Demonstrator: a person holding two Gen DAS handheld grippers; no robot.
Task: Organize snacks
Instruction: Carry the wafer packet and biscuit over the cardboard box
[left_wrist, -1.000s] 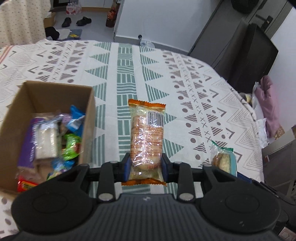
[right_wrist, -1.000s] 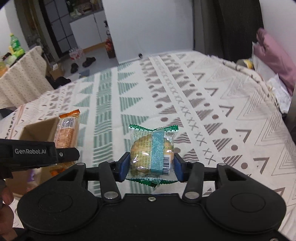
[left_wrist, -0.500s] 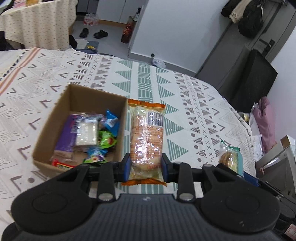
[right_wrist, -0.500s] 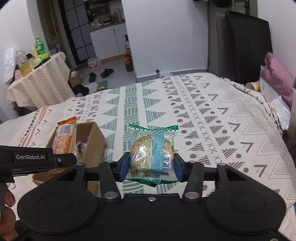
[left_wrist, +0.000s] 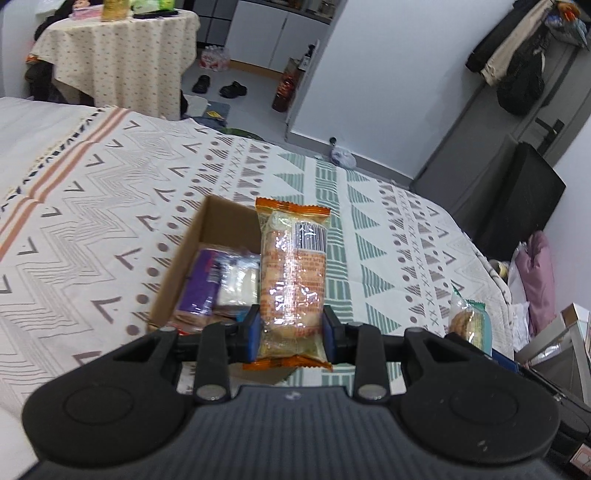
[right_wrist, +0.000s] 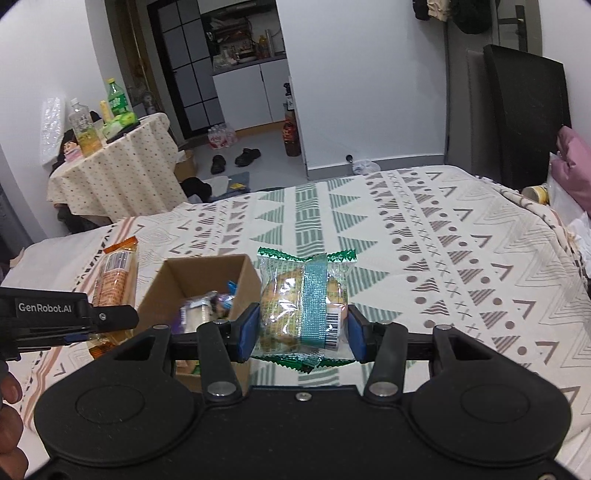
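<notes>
My left gripper (left_wrist: 291, 338) is shut on a long orange-ended packet of biscuits (left_wrist: 293, 280), held upright above the near right corner of a brown cardboard box (left_wrist: 192, 254). Several wrapped snacks lie in that box. My right gripper (right_wrist: 301, 334) is shut on a green-edged clear packet with a round cake (right_wrist: 303, 306) inside, held in the air just right of the box (right_wrist: 173, 280). In the right wrist view the left gripper's body and its biscuit packet (right_wrist: 116, 273) show at the left, beyond the box's left wall. The cake packet (left_wrist: 471, 323) appears at the right of the left wrist view.
The box stands on a bed with a patterned white, green and grey cover (right_wrist: 443, 251). A round table with a dotted cloth (right_wrist: 114, 177) holds bottles past the bed's far edge. Shoes lie on the floor (right_wrist: 236, 158). A black chair (right_wrist: 524, 118) and pink cloth (right_wrist: 572, 166) flank the right side.
Both grippers have risen with their packets and shifted leftward toward the box. The box has slid from the far left of both views toward the middle.
</notes>
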